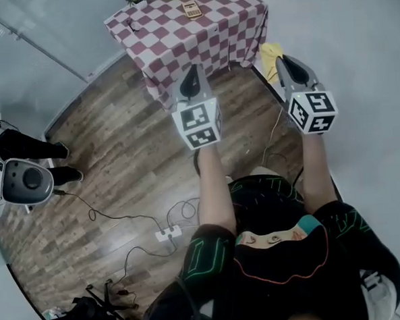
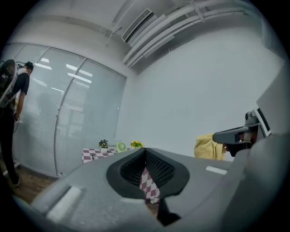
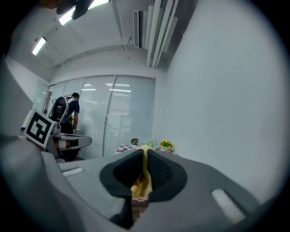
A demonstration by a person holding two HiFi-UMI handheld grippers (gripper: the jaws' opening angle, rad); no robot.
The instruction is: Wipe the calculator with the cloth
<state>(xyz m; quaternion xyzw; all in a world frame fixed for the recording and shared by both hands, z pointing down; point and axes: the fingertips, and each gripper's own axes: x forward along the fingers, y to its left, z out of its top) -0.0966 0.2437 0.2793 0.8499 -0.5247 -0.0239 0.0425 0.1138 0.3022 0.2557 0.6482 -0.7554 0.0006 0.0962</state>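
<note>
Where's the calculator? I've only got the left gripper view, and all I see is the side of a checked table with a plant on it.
Observer: The head view shows the calculator lying flat on top of the checked table, toward its far side.
Operator: And that yellow cloth on my right, is it actually held?
Observer: Yes. In the right gripper view, the right hand-held gripper has its jaws closed on it.

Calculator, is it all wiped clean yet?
Not yet. Done: the right gripper is shut on the yellow cloth. In hand: it holds the cloth in the air, short of the checkered table. Left: the calculator lies on that table untouched, so all wiping remains.
</note>
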